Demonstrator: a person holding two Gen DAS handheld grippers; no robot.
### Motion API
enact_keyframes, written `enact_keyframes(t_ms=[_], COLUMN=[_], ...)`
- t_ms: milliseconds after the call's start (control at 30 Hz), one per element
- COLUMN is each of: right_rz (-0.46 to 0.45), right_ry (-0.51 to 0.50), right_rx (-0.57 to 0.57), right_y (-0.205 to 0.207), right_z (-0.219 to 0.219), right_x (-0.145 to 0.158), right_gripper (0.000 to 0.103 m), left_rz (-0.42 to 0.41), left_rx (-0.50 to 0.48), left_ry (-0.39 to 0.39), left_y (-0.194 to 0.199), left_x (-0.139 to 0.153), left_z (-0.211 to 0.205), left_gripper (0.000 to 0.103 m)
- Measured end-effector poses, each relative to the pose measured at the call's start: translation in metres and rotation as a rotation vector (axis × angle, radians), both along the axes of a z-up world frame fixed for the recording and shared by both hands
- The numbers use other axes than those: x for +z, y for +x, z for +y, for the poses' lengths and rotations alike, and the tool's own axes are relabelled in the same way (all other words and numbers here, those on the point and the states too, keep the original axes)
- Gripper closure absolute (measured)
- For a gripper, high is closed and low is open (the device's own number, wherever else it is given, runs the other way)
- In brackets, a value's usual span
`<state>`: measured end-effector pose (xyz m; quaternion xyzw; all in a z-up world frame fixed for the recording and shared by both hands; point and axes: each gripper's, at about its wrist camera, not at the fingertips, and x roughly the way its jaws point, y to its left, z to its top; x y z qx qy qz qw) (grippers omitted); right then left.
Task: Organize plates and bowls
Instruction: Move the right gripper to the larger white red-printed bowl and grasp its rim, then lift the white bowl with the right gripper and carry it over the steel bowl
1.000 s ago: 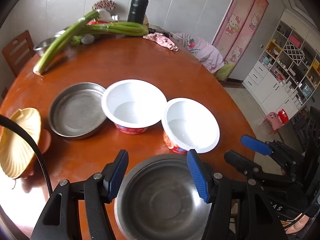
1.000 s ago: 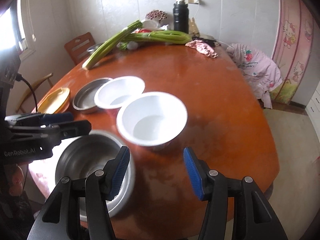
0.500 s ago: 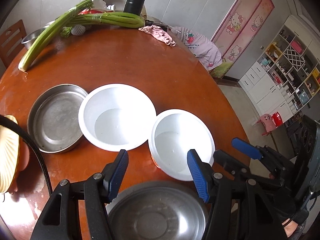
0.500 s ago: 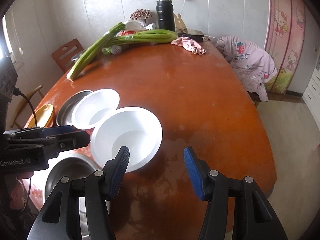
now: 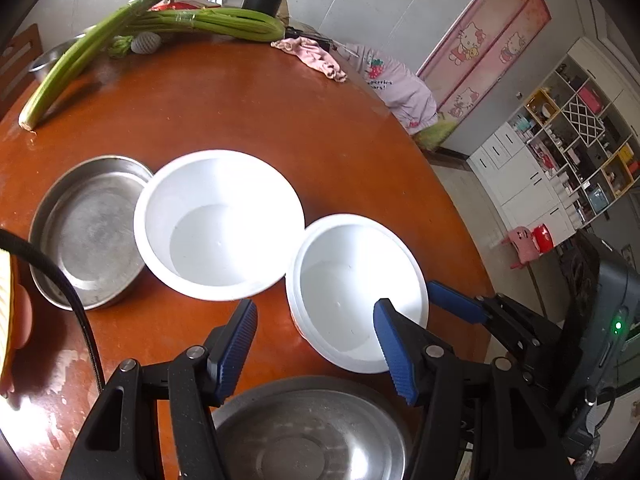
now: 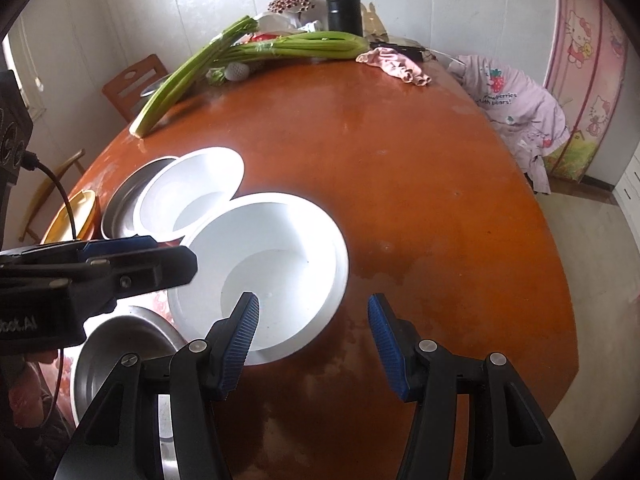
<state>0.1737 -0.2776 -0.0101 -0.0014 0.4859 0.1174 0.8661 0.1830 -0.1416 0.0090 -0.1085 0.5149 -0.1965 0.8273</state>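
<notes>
Two steel bowls half hidden by tongs

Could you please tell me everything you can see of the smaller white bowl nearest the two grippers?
The smaller white bowl looks like smooth plastic, with a wide rolled rim, a flat round floor and a red-printed outside low down. It stands upright and empty on the round wooden table. Its rim meets or slightly overlaps the larger white bowl; contact is unclear. Both open grippers hover over it, holding nothing.
</notes>
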Motion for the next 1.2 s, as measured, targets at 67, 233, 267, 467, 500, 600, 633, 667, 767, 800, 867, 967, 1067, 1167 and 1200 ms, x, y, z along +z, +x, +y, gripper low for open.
enact_keyframes(t_ms=[67, 233, 267, 467, 500, 600, 633, 667, 767, 800, 867, 967, 1067, 1167, 1200], right_rz=[0.006, 0.007, 0.008, 0.010, 0.008, 0.008, 0.008, 0.005, -0.014, -0.021, -0.037, -0.057, -0.073, -0.095, -0.100], right_ry=[0.005, 0.019, 0.021, 0.034, 0.033, 0.036, 0.036, 0.035, 0.035, 0.031, 0.030, 0.035, 0.034, 0.032, 0.034], right_rx=[0.005, 0.020, 0.023, 0.047, 0.048, 0.045, 0.042, 0.040, 0.033, 0.031, 0.028, 0.026, 0.033, 0.040, 0.043], right_y=[0.000, 0.001, 0.001, -0.002, -0.002, -0.004, -0.004, -0.005, -0.007, -0.008, -0.010, -0.014, -0.019, -0.025, -0.027], right_z=[0.001, 0.003, 0.003, 0.009, 0.009, 0.008, 0.007, 0.007, 0.005, 0.005, 0.004, 0.002, 0.003, 0.007, 0.007], right_x=[-0.003, -0.005, -0.006, -0.007, -0.007, -0.008, -0.008, -0.007, -0.001, 0.001, 0.007, 0.014, 0.022, 0.030, 0.032], right_gripper=[0.044, 0.044, 0.044, 0.046, 0.046, 0.046, 0.046, 0.046, 0.045, 0.046, 0.045, 0.045, 0.045, 0.045, 0.045], left_rz=[0.005, 0.026, 0.023, 0.029, 0.031, 0.028, 0.023, 0.016, -0.017, -0.024, -0.053, -0.074, -0.096, -0.120, -0.129], left_rx=[-0.011, -0.017, -0.023, -0.044, -0.046, -0.050, -0.049, -0.051, -0.054, -0.054, -0.060, -0.061, -0.056, -0.050, -0.047], left_ry=[-0.002, -0.013, -0.017, -0.026, -0.026, -0.034, -0.040, -0.042, -0.026, -0.024, -0.015, -0.014, 0.000, 0.000, 0.000], left_y=[0.001, 0.006, 0.006, 0.009, 0.009, 0.009, 0.009, 0.009, 0.007, 0.006, 0.002, -0.003, -0.008, -0.016, -0.019], left_x=[-0.002, -0.009, -0.009, -0.012, -0.013, -0.013, -0.012, -0.011, -0.004, -0.002, 0.005, 0.013, 0.019, 0.028, 0.031], left_z=[-0.003, -0.008, -0.010, -0.019, -0.021, -0.021, -0.021, -0.022, -0.027, -0.028, -0.030, -0.030, -0.028, -0.024, -0.022], left_gripper=[0.043, 0.053, 0.053, 0.057, 0.057, 0.057, 0.057, 0.057, 0.057, 0.057, 0.057, 0.057, 0.057, 0.057, 0.057])
